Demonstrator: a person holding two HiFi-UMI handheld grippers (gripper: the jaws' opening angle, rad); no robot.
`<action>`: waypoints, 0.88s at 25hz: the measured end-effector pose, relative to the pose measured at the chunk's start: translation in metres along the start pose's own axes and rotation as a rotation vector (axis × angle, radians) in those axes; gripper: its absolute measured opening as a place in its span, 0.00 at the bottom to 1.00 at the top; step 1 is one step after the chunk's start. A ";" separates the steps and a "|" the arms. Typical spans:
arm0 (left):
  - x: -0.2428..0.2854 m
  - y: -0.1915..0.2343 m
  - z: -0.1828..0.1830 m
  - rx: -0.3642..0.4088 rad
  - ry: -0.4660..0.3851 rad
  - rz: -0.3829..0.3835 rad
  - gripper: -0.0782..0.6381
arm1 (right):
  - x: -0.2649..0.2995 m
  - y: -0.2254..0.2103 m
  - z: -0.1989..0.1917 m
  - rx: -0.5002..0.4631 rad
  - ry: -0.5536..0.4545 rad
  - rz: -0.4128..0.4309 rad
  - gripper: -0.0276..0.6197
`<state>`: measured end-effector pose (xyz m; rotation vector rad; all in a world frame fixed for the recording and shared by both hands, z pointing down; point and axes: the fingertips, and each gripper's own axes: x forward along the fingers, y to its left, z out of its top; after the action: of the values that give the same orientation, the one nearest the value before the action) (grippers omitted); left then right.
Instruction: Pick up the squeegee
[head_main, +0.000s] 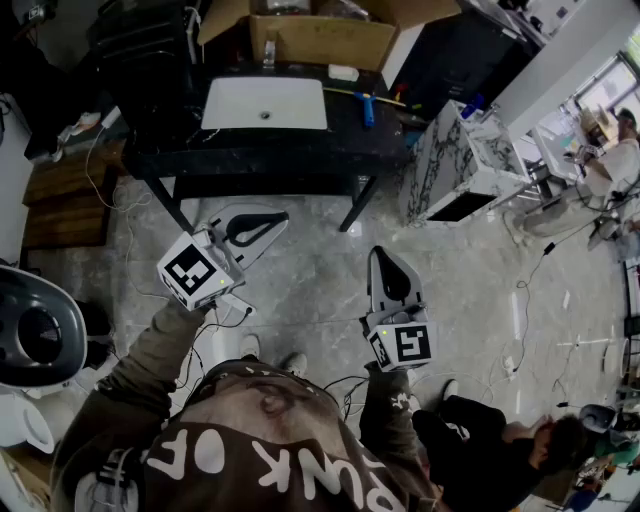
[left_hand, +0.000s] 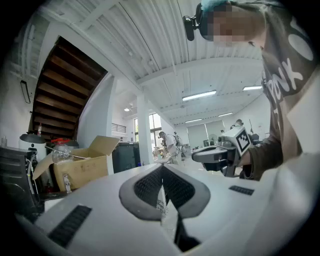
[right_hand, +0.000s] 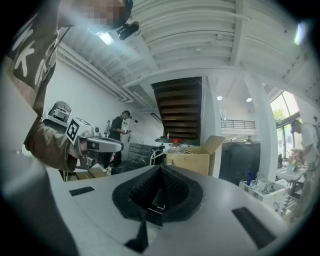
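A blue-handled tool that looks like the squeegee (head_main: 367, 107) lies on the black table (head_main: 250, 160), right of the white sink basin (head_main: 265, 103). I cannot make it out in either gripper view. Both grippers hang level above the marble floor, well short of the table. My left gripper (head_main: 268, 222) is shut with nothing in it, its grey pads meeting at the tip (left_hand: 162, 169). My right gripper (head_main: 386, 258) is also shut and empty (right_hand: 161, 168). Each gripper shows in the other's view: the right gripper (left_hand: 216, 155) and the left gripper (right_hand: 100, 145).
An open cardboard box (head_main: 320, 35) stands behind the sink. A marble-fronted cabinet (head_main: 460, 165) stands right of the table. A person crouches at the lower right (head_main: 500, 445). Cables trail over the floor, and a white appliance (head_main: 35, 335) sits at the left.
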<state>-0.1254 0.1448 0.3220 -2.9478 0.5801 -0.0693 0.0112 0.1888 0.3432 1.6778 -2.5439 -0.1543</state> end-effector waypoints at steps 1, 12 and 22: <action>0.000 0.000 0.000 0.000 0.000 0.000 0.11 | 0.000 0.000 0.000 0.000 0.001 0.000 0.05; -0.002 0.001 -0.002 0.002 0.000 0.003 0.11 | 0.000 -0.006 -0.005 0.045 -0.009 -0.021 0.06; -0.002 -0.001 -0.004 -0.003 0.006 0.003 0.11 | 0.002 -0.012 -0.016 0.071 0.023 -0.027 0.96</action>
<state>-0.1274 0.1463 0.3263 -2.9504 0.5864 -0.0771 0.0240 0.1819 0.3579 1.7290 -2.5391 -0.0473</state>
